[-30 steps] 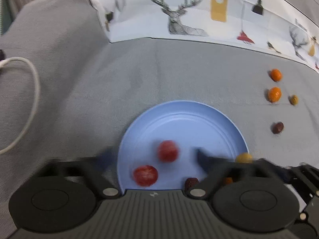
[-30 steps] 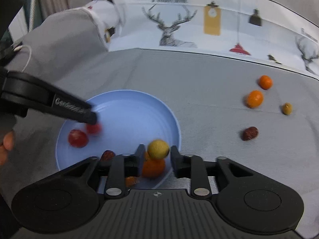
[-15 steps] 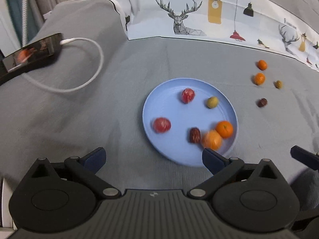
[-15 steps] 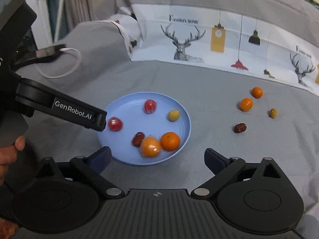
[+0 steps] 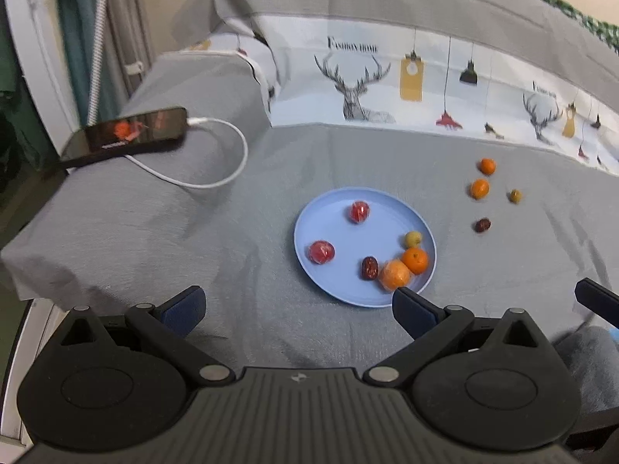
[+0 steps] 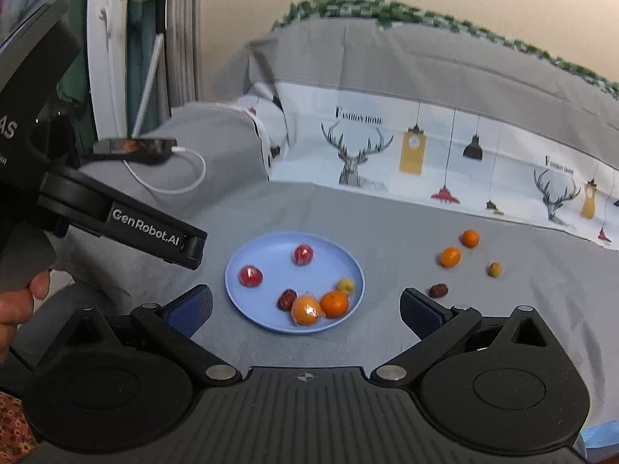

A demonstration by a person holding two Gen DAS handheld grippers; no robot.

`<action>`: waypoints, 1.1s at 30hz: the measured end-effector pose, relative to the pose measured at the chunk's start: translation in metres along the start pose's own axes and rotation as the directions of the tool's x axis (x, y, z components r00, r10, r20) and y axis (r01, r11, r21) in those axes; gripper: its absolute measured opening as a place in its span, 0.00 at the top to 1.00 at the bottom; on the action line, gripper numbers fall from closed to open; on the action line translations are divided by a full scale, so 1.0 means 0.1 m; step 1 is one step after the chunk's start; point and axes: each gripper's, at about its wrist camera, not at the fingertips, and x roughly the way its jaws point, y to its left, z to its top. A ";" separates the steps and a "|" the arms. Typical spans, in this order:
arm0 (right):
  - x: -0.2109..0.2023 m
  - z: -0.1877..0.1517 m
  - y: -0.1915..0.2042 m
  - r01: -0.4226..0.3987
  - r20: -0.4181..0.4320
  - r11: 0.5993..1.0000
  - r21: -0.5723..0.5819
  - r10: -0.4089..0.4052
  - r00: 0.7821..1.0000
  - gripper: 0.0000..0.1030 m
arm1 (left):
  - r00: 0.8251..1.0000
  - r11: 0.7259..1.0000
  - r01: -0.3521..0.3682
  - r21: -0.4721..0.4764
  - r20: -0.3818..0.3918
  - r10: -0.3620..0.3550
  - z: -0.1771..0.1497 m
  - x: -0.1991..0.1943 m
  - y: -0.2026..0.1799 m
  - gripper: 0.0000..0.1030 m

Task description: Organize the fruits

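Your left gripper [image 5: 298, 311] and right gripper [image 6: 305, 309] both stood with jaws spread wide and nothing between them, raised above the grey cloth [image 5: 154, 232]. Beyond them, the blue plate [image 6: 267, 263] held two red fruits [image 6: 250, 275], a dark date [image 6: 287, 299], a wrapped orange [image 6: 306, 310] touching a bare orange [image 6: 334, 304], and a yellow-green fruit [image 6: 345, 285]. To its right, well apart on the cloth, lay two oranges [image 6: 450, 257], a green fruit [image 6: 494, 269] and another date [image 6: 438, 290]. At far left a phone [image 5: 127, 135] rested with its white cable [image 5: 216, 178].
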 end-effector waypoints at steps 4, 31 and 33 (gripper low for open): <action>-0.11 0.00 0.00 -0.003 0.022 1.000 0.014 0.003 1.000 0.01 | 1.000 1.000 -0.008 -0.012 0.019 0.008 -0.07 -0.17 0.04 0.00; -0.34 -0.10 0.03 -0.016 0.074 1.000 0.021 0.015 0.997 0.01 | 0.997 0.999 -0.042 -0.011 0.066 0.043 -0.30 -0.47 0.03 0.00; -0.33 -0.10 0.04 -0.016 0.073 1.000 0.021 0.014 0.997 0.01 | 0.997 0.999 -0.041 -0.016 0.058 0.042 -0.29 -0.44 0.04 0.00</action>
